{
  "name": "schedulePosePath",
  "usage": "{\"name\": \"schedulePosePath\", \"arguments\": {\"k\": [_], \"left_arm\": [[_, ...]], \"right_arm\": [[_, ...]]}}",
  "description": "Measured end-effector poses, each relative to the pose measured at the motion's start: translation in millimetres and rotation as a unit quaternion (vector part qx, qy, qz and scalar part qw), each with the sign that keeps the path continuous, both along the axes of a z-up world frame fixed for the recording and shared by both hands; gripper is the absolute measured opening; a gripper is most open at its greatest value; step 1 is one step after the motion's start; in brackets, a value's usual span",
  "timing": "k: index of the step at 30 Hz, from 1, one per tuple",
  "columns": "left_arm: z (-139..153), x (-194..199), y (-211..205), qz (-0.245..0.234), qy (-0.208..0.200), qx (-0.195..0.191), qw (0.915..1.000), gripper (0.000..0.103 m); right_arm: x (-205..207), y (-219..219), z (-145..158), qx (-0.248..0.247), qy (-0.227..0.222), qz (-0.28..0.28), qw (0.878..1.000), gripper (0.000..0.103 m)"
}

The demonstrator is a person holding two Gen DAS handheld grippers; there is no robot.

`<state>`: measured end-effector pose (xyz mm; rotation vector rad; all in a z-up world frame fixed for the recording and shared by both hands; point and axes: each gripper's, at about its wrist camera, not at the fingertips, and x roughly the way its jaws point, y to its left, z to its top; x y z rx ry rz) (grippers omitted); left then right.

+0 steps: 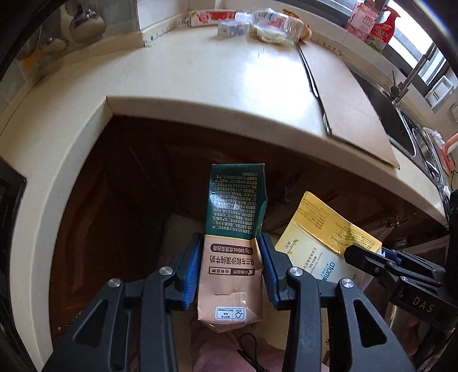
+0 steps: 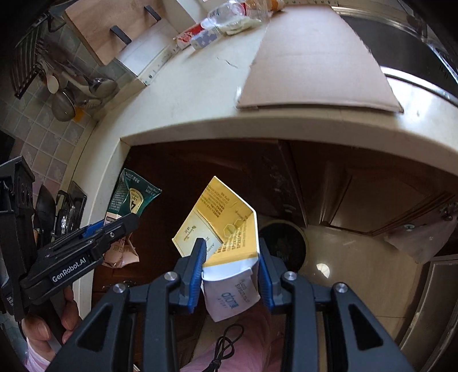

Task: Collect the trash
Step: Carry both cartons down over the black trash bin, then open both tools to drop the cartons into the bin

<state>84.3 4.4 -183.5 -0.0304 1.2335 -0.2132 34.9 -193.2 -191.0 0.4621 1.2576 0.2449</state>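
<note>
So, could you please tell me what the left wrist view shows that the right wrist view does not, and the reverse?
Only the left wrist view shows the faucet and the pink and red packages by the window. Only the right wrist view shows the round dark bin on the floor and the hanging utensils. Both show the left hand-held gripper shut on the green milk carton, the right hand-held gripper shut on the yellow box, the cardboard sheet and the plastic bottle.

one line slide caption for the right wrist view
Right gripper shut on a yellow box below the counter edge; left gripper alongside holds a milk carton.
</note>
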Motion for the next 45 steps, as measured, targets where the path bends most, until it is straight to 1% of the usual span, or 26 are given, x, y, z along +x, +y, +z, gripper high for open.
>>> {"name": "schedulePosePath", "arguments": {"k": [5, 14, 17, 20, 23, 24, 25, 27, 33, 36, 39, 40, 41, 43, 45], "left_arm": [[-60.0, -8.9, -2.6, 0.009, 0.042, -0.011, 0.9990, 0.037], [-164.0, -6.0, -5.3, 0.028, 0.084, -0.020, 0.9959, 0.037], [-189.1, 3.3, -3.4, 0.038, 0.099, -0.020, 0.9941, 0.037], [-204.0, 8.8, -0.5, 0.047, 0.105, -0.016, 0.9933, 0.038], [-211.0, 11.0, 1.7, 0.051, 0.104, -0.010, 0.9932, 0.038], [-210.9, 16.2, 2.7, 0.051, 0.104, -0.008, 0.9932, 0.038], [-211.4, 19.7, 3.4, 0.050, 0.105, -0.006, 0.9931, 0.038], [-214.2, 25.1, 3.2, 0.049, 0.107, -0.001, 0.9930, 0.038], [-222.1, 30.9, -4.3, 0.047, 0.103, 0.005, 0.9936, 0.038], [-232.0, 35.1, -5.5, 0.039, 0.099, 0.004, 0.9943, 0.038], [-243.9, 37.7, -11.7, 0.027, 0.107, 0.011, 0.9938, 0.039], [-247.9, 38.4, -13.2, 0.024, 0.111, 0.014, 0.9935, 0.043], [-250.6, 38.6, -14.1, 0.024, 0.113, 0.016, 0.9932, 0.052], [-252.6, 40.3, -13.1, 0.026, 0.111, 0.019, 0.9933, 0.064], [-251.0, 41.1, -14.5, 0.027, 0.103, 0.023, 0.9940, 0.065]], "right_arm": [[-6.7, -0.3, -60.5, -0.003, 0.041, -0.010, 0.999, 0.034], [-0.5, 5.1, -186.0, -0.003, 0.122, -0.041, 0.992, 0.034], [7.1, 9.6, -215.4, -0.010, 0.136, -0.046, 0.990, 0.034], [18.6, 15.9, -236.7, -0.011, 0.148, -0.047, 0.988, 0.035], [28.8, 24.7, -253.4, -0.013, 0.162, -0.046, 0.986, 0.037], [32.1, 26.3, -258.8, -0.010, 0.167, -0.048, 0.985, 0.040], [34.7, 29.5, -264.1, -0.006, 0.173, -0.046, 0.984, 0.053], [37.5, 33.0, -270.1, -0.005, 0.177, -0.043, 0.983, 0.066], [31.4, 30.5, -270.5, -0.022, 0.162, -0.046, 0.986, 0.067], [23.1, 19.9, -266.5, -0.035, 0.146, -0.058, 0.987, 0.067], [19.6, 12.3, -268.5, -0.052, 0.140, -0.066, 0.987, 0.067], [19.0, 8.9, -269.4, -0.056, 0.142, -0.069, 0.986, 0.067], [17.9, 6.5, -271.1, -0.059, 0.146, -0.073, 0.985, 0.067], [15.6, 3.7, -272.8, -0.064, 0.154, -0.080, 0.983, 0.067], [12.9, 2.9, -268.4, -0.071, 0.155, -0.081, 0.982, 0.067]]}}
